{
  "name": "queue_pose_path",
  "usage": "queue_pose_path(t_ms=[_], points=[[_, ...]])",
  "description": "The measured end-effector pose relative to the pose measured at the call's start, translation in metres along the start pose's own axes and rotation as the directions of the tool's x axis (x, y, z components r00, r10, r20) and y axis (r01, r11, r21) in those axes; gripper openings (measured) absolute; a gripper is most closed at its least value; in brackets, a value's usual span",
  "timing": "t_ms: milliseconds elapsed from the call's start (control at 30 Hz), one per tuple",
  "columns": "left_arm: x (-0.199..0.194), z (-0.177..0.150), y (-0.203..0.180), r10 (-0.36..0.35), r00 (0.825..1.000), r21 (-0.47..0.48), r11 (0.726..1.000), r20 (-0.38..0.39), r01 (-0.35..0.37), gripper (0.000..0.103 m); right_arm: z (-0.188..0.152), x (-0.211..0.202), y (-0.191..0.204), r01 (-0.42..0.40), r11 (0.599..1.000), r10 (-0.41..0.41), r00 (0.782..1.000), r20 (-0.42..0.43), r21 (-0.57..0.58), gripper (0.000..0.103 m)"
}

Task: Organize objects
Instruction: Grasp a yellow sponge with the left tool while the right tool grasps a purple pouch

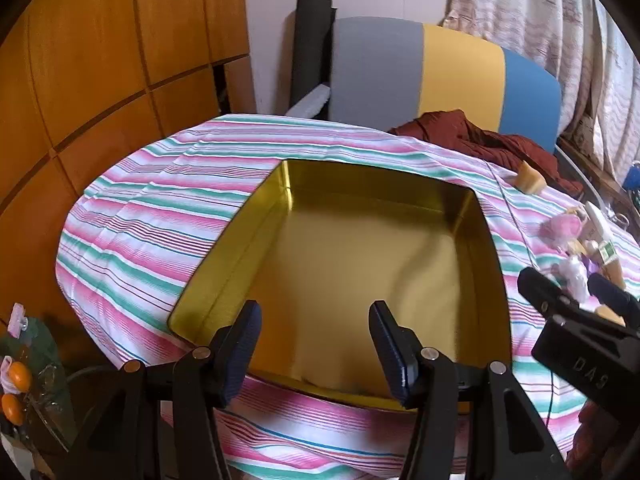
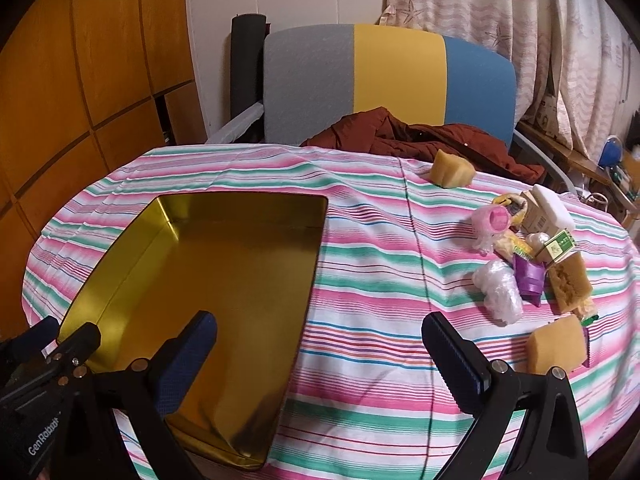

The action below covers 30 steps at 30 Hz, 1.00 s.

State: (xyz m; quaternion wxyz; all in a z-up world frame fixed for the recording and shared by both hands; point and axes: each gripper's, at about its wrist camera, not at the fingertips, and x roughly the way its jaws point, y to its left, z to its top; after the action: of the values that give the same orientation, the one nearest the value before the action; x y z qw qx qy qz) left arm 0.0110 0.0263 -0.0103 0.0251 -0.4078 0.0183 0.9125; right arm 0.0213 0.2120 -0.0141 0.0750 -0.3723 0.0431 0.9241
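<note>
Right wrist view: right claw wide, empty, above gold tin's right rim.

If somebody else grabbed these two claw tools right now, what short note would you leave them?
Left gripper: partly open, holding nothing, above the near edge of the gold tin.
Right gripper: wide open, holding nothing, over the striped cloth between the tin and the pile of small things.
Done: nothing is in the tin yet.
Left: the pile, the sponge block nearest the right gripper, and another sponge at the far edge probably all go into the tin.
</note>
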Motion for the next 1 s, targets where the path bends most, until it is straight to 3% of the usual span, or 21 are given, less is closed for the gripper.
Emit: queue_pose_path(t_ms=[167,333,533,667,800,900,1000], points=[[-0.001,-0.004,-0.014,-0.081,0.997,0.015,0.997,-0.019,0.081,0.057,-0.001,-0.008,-0.018,0.007,1.0,-0.007,1.0,0.026,0.004,0.103],[-0.006,-0.011,-0.035,-0.227,0.974,0.06,0.972,-0.025,0.228,0.057,-0.004,-0.016,-0.057,0.02,0.999,-0.022,0.998,0.051,0.04,0.103],[-0.016,-0.018,-0.084,-0.248,0.968,0.185,0.951,-0.028,0.249,0.057,-0.013,-0.022,-0.126,0.083,0.991,-0.09,0.994,0.069,0.101,0.103],[-0.019,-0.019,-0.11,-0.327,0.942,0.218,0.917,-0.068,0.334,0.057,-0.022,-0.033,-0.188,0.127,0.971,-0.148,0.985,0.092,0.2,0.103],[-0.019,-0.021,-0.135,-0.379,0.918,0.221,0.891,-0.116,0.396,0.057,-0.035,-0.04,-0.248,0.237,0.924,-0.271,0.96,0.076,0.3,0.097],[-0.017,-0.023,-0.147,-0.426,0.893,0.205,0.87,-0.144,0.448,0.057,-0.048,-0.034,-0.283,0.366,0.879,-0.387,0.922,0.009,0.305,0.095],[-0.011,-0.027,-0.163,-0.442,0.877,0.206,0.855,-0.189,0.476,0.057,-0.059,-0.015,-0.298,0.418,0.866,-0.415,0.907,-0.074,0.274,0.095]])
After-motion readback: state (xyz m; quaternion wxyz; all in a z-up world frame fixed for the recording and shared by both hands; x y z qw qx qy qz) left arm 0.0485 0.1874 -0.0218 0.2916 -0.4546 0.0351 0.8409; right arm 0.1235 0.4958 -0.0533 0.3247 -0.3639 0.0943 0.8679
